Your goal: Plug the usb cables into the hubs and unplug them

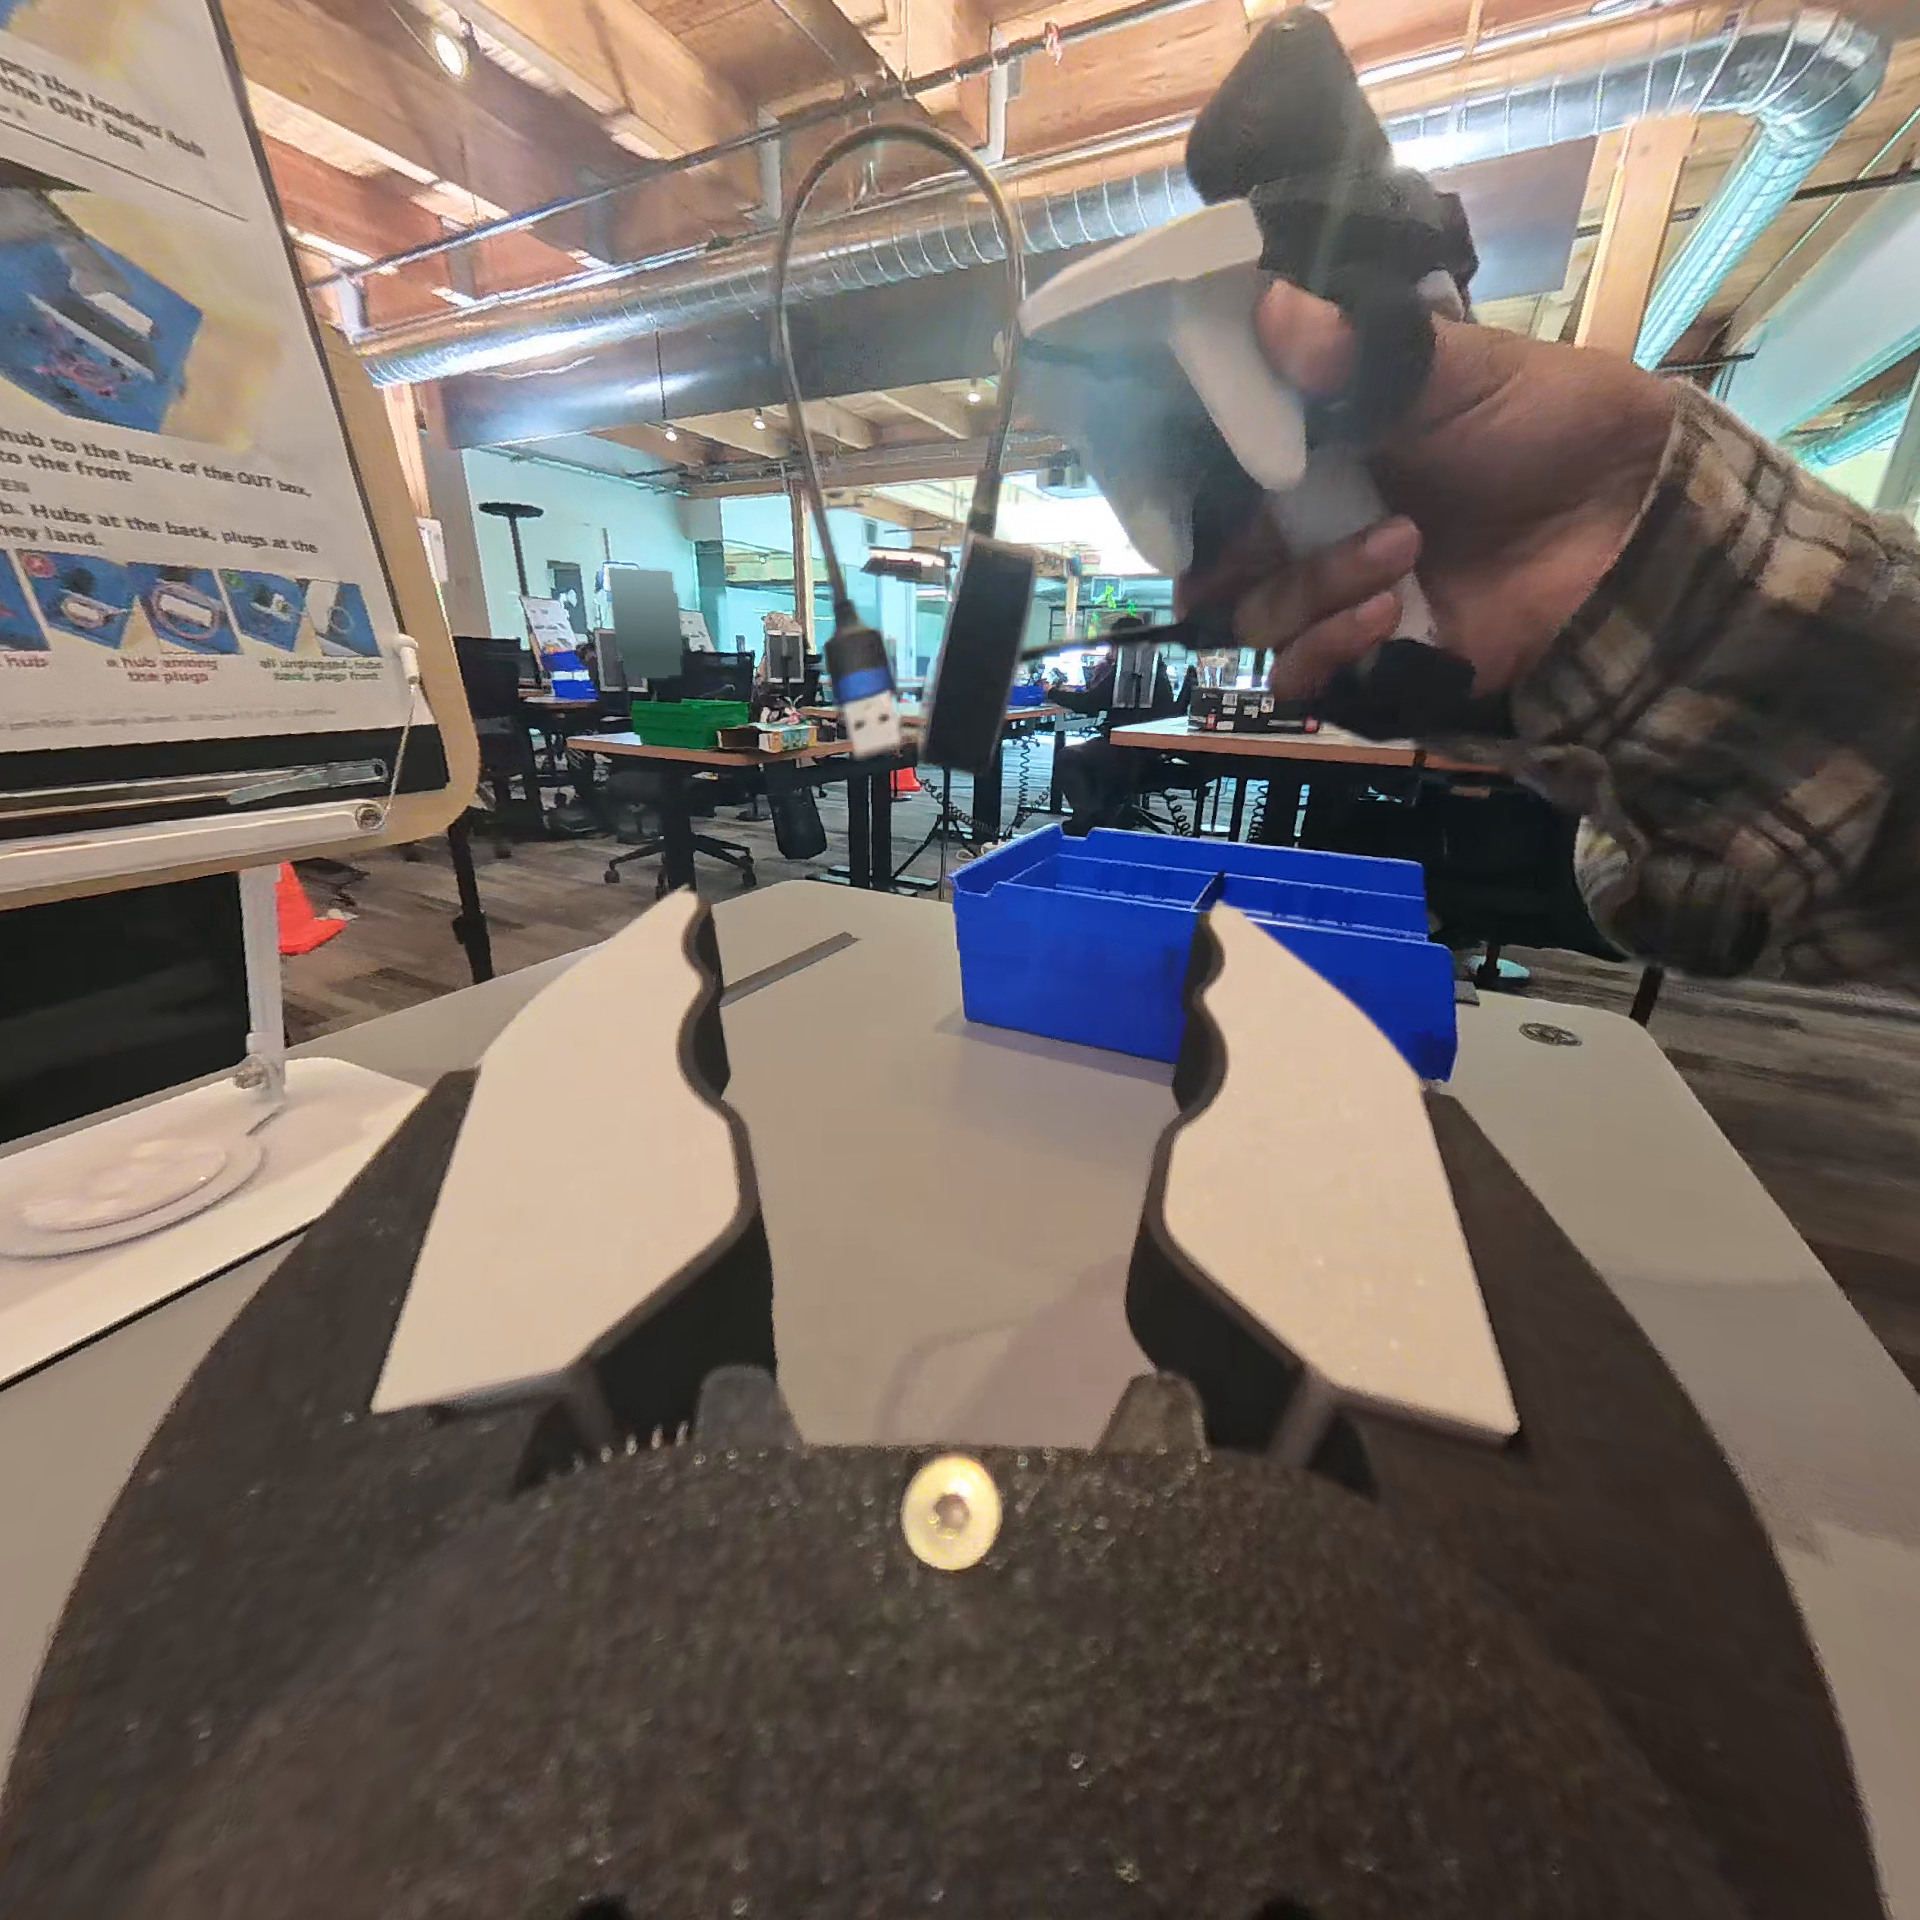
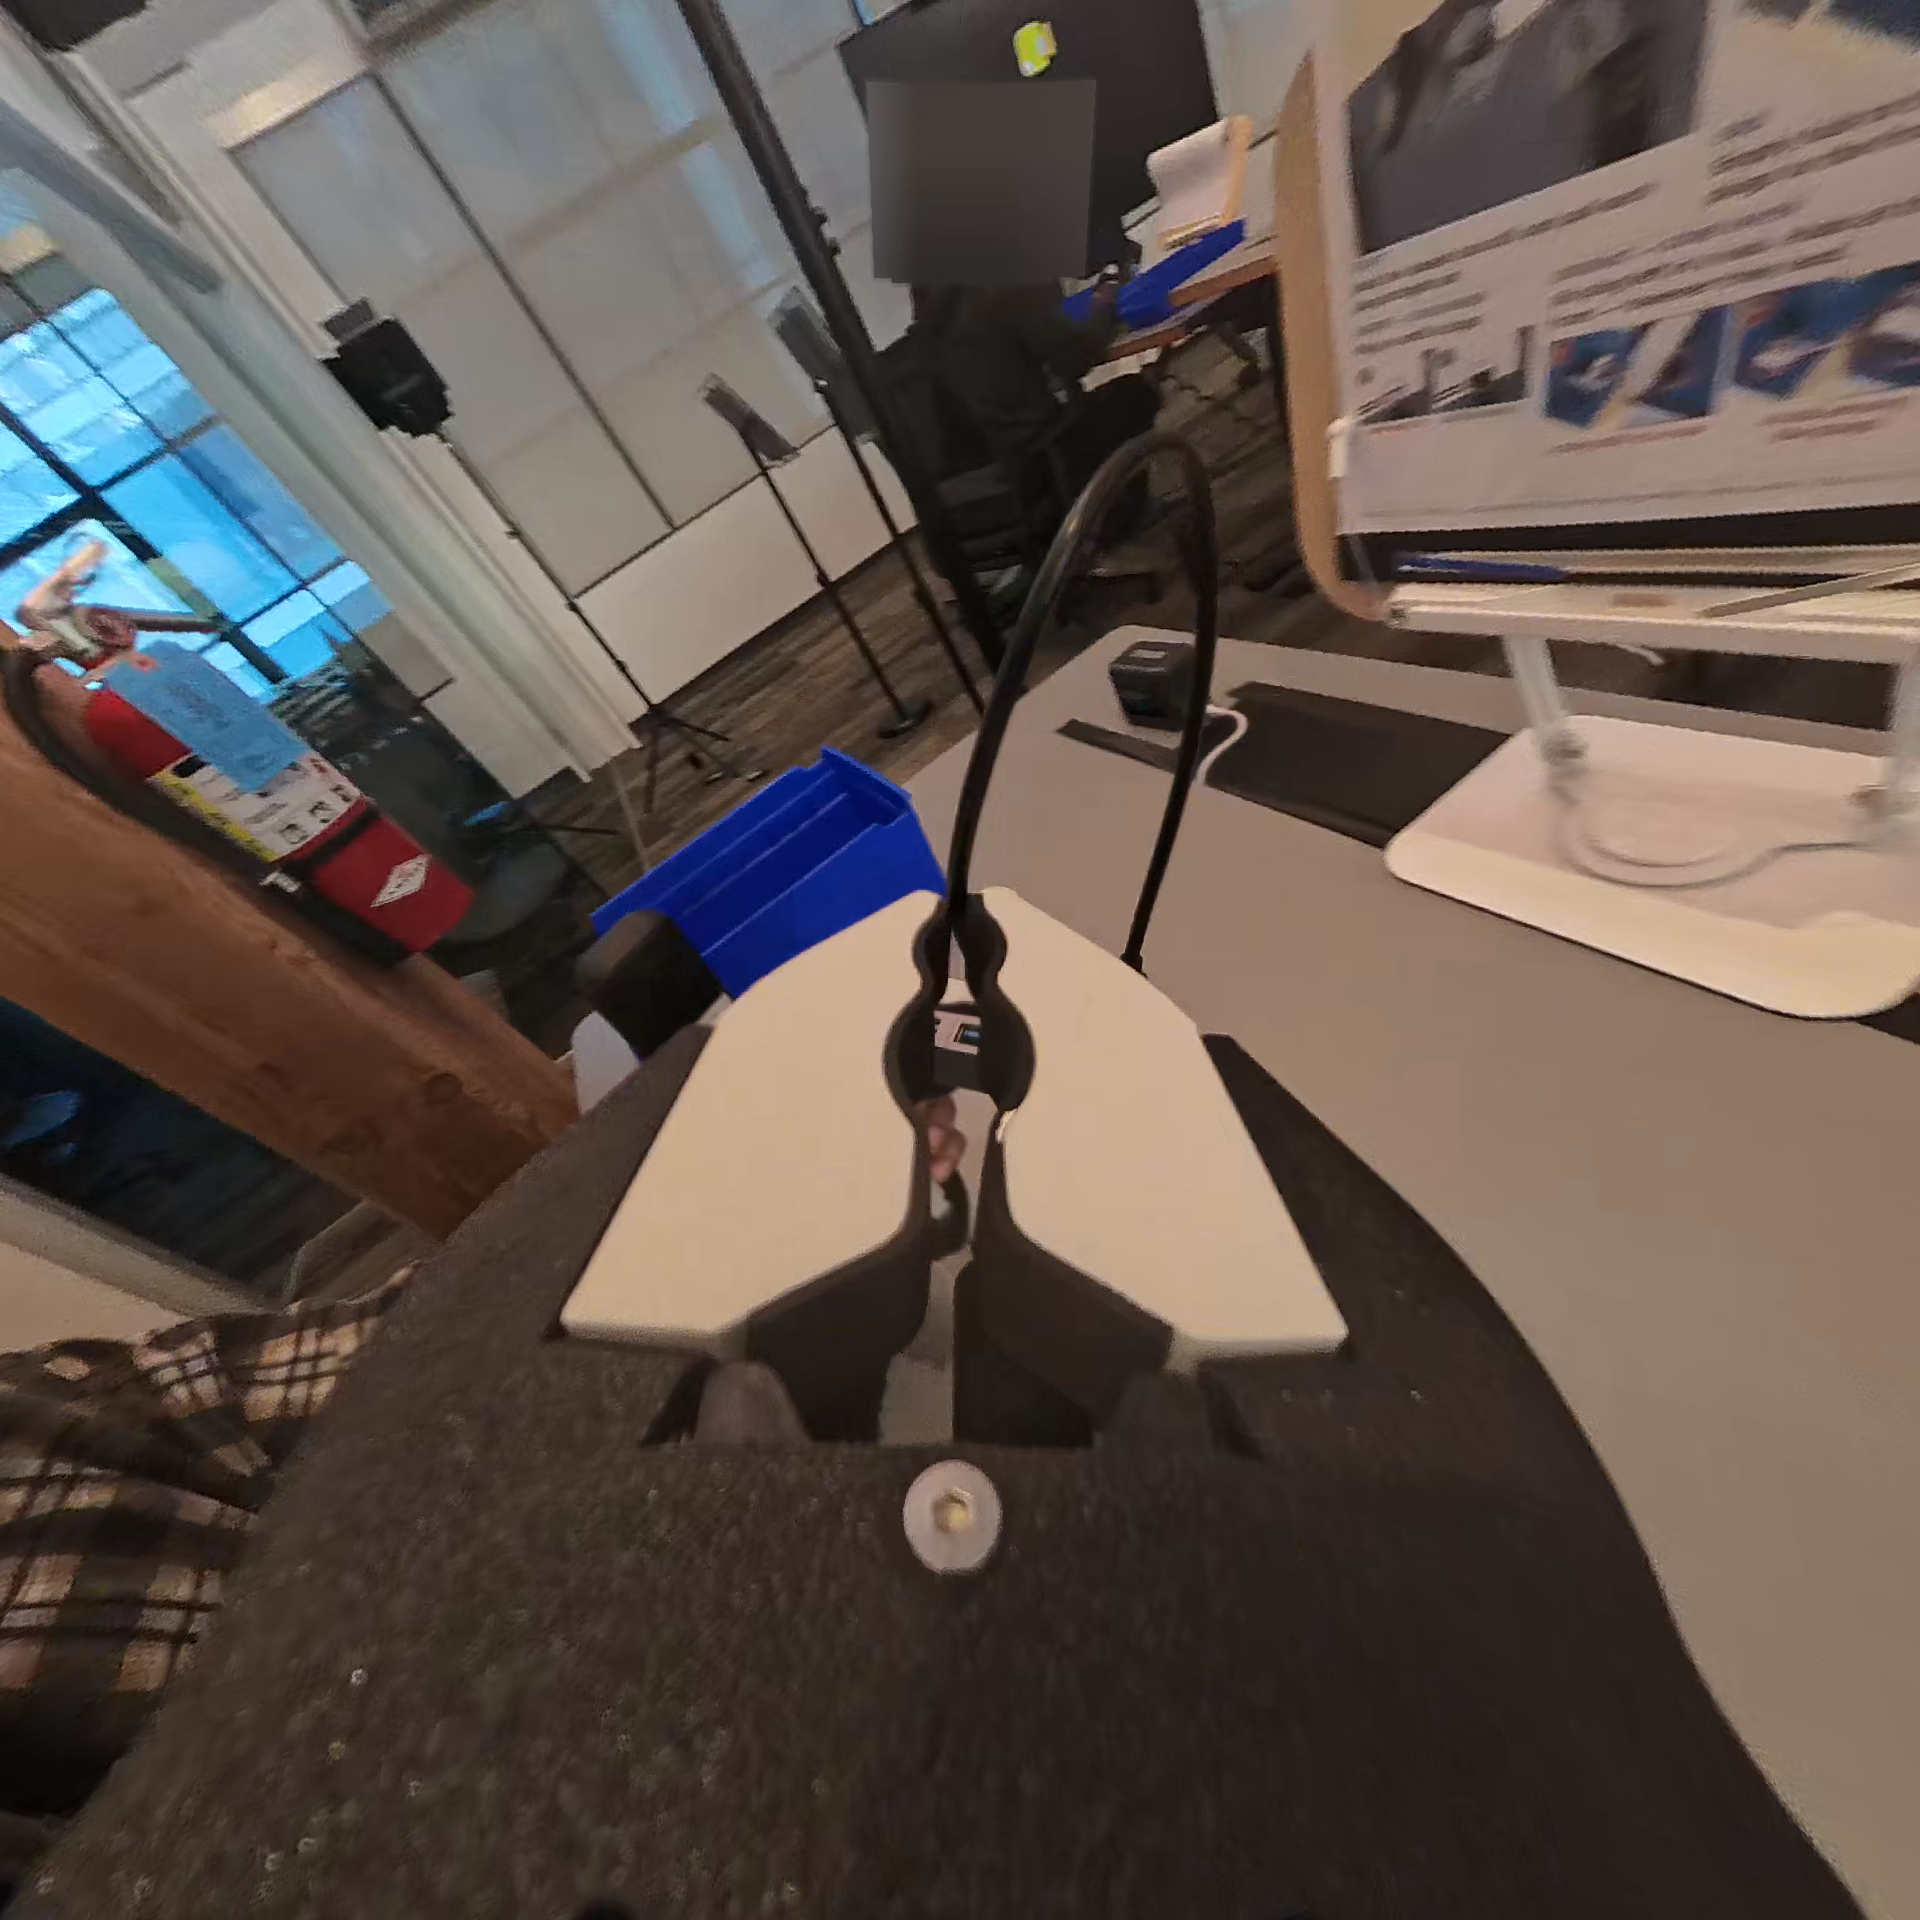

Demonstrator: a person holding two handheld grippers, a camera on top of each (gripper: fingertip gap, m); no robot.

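Near, lower frame: coarse black foam, one bright screw. Left gripper [image 1: 951, 997], pale matte fingers [image 1: 582, 1174] with wavy black inner edges, spread wide, gripping nothing, over a smooth grey surface [image 1: 914, 1195]. Beyond, a glossy blue bin [image 1: 1070, 966], partly masked by one finger. Upper centre, held aloft: black slab hub [image 1: 977, 655], thin cable [image 1: 894, 156] arching over to a blue-banded plug [image 1: 868, 686] dangling free. Right gripper [image 2: 961, 997] nearly closed, clamped around something dark and blue-marked with the cable [image 2: 1029, 623] rising from it; exact part pinched hard to make out. Blurred hand [image 1: 1455, 520], plaid sleeve. Left, white stand [image 1: 135, 1164] with printed sheet, cut off.
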